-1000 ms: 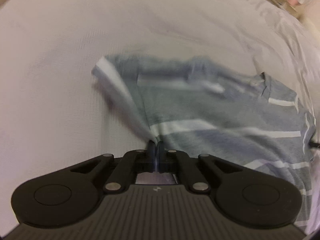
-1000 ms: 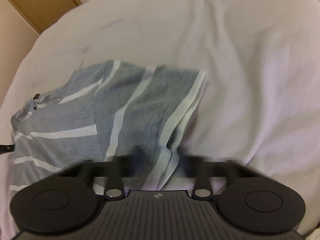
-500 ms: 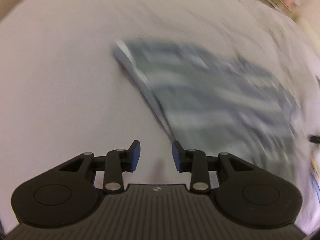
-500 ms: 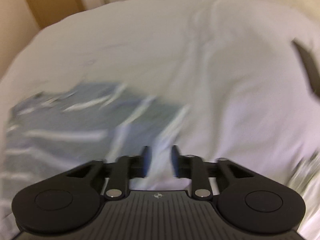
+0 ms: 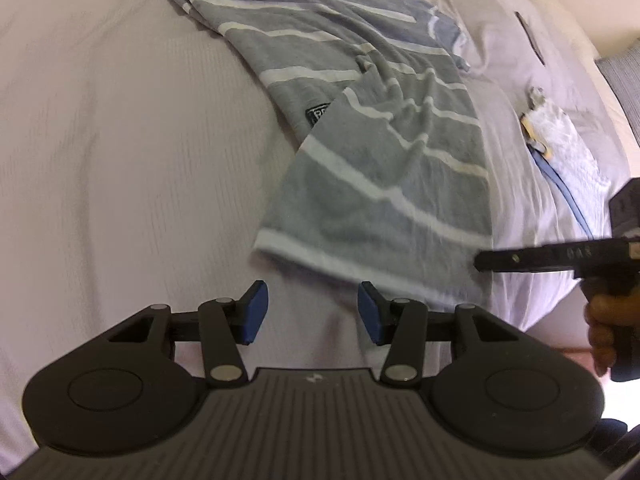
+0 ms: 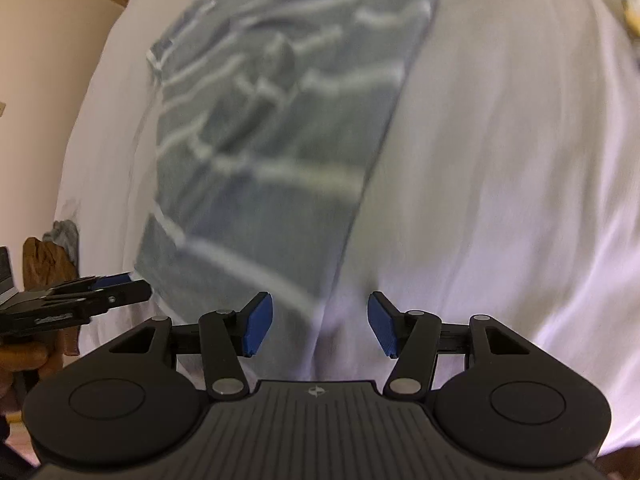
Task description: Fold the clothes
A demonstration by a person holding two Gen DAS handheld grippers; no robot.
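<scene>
A grey T-shirt with white stripes (image 5: 372, 152) lies folded lengthwise on the white bed sheet (image 5: 120, 140), its white-edged hem nearest me. My left gripper (image 5: 312, 312) is open and empty just short of the hem's left part. My right gripper (image 6: 320, 322) is open and empty over the hem's right corner; the shirt (image 6: 272, 140) is blurred in that view. The right gripper also shows from the side in the left wrist view (image 5: 552, 258), and the left gripper in the right wrist view (image 6: 80, 300).
A white cloth with a blue strap (image 5: 560, 140) lies on the bed right of the shirt. A grey pillow (image 5: 624, 76) is at the far right. Brown and grey clothes (image 6: 52, 248) hang past the bed's left edge.
Both grippers were shut on the shirt's edge a second ago. They have let go, opened wide and pulled back to the hem end, with the shirt now lying folded.
</scene>
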